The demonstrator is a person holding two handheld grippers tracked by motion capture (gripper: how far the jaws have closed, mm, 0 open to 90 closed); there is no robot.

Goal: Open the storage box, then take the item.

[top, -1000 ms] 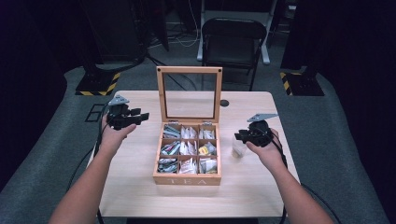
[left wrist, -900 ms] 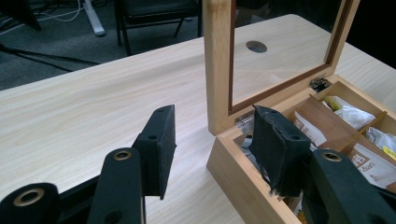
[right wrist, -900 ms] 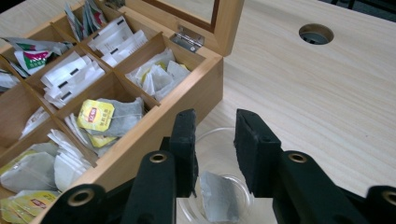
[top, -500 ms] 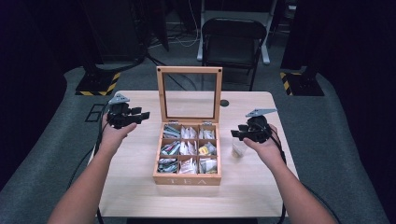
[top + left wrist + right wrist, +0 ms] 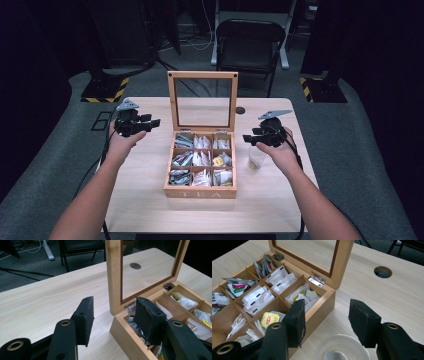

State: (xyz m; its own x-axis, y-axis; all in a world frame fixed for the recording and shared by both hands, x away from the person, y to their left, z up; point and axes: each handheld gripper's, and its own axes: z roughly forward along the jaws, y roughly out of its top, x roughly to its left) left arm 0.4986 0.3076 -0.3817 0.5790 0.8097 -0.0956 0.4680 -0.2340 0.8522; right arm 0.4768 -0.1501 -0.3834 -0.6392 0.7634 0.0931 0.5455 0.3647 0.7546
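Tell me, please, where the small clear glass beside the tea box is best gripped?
Grip the clear glass across its round upper wall, coming from above on the side away from the tea box; it stands upright, mouth open, free on that side.

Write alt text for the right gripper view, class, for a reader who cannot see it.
The right tool hangs open and empty above a clear glass cup on a light wooden table. Beside the cup stands an open wooden tea box with its glass-paned lid upright and sachets in its compartments.
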